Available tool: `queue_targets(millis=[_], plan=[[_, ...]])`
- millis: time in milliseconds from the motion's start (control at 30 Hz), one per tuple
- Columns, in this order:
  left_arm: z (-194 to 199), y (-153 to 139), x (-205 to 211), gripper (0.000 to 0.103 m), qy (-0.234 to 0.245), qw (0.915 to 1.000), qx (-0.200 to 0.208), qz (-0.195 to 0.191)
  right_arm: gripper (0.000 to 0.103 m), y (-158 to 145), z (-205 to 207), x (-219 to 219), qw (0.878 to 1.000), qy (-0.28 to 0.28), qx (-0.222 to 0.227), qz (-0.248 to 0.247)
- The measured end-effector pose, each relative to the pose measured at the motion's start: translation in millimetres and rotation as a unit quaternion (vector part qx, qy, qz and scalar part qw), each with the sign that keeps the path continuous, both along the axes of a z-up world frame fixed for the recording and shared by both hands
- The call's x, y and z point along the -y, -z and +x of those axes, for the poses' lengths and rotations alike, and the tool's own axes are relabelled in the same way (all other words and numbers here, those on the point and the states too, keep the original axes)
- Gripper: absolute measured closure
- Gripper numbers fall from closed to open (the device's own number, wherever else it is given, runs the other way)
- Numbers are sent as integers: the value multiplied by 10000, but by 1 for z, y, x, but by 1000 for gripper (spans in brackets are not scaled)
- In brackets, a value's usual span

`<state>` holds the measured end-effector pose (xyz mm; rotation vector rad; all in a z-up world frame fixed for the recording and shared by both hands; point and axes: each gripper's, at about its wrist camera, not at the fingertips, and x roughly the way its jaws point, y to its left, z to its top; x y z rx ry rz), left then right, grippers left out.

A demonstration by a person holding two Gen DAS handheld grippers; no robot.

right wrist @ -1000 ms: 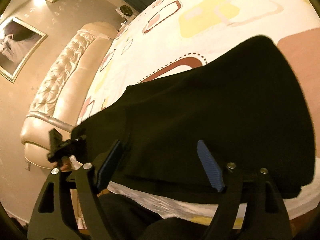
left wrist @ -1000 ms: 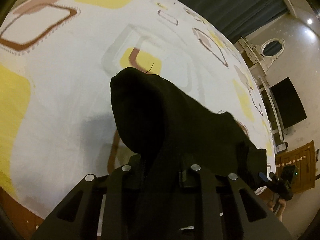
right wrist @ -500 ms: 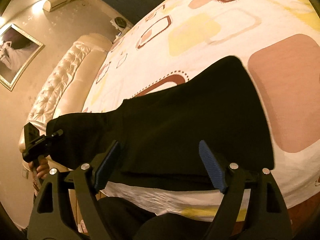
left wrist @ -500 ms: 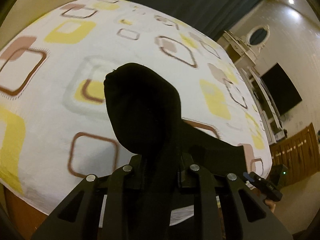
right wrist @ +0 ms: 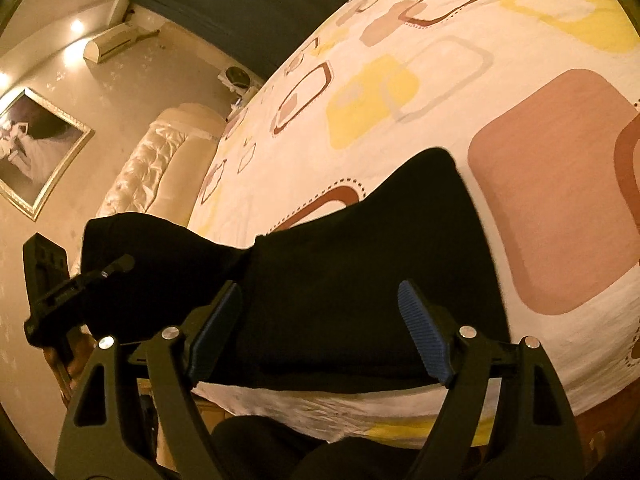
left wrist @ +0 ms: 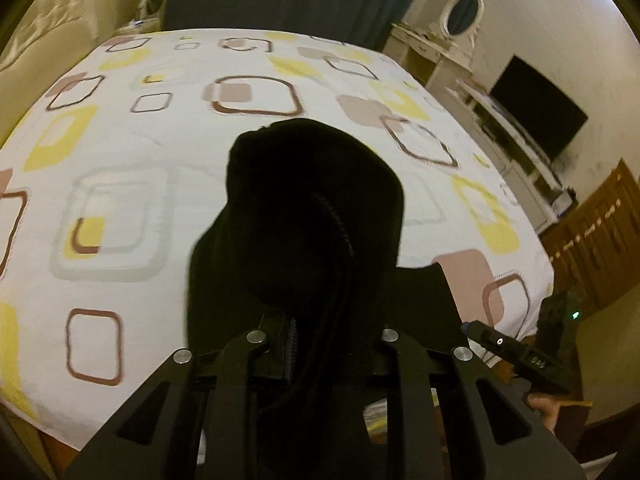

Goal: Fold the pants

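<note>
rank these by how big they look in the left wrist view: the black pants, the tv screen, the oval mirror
1. Black pants, largest by far, though they hang right at the lens, which inflates them.
2. TV screen.
3. Oval mirror, smallest; it is also farthest away.

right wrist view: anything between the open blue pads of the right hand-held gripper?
Only the black pants, lying on the patterned bedsheet; the right hand-held gripper is open around the fabric, and neither pad visibly presses it.
</note>
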<state>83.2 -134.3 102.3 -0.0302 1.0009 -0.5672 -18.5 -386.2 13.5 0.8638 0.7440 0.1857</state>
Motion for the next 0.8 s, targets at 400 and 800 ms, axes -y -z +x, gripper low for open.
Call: queue_targets(millis=[400,800], plan=[[-28,85,120,82,271,9933,57,1118,22,6,-9,32,9988,482,-15,109],[-49,132,155,82,129,9813,475,1858,22,13,-12,49,9967,694,17,414]])
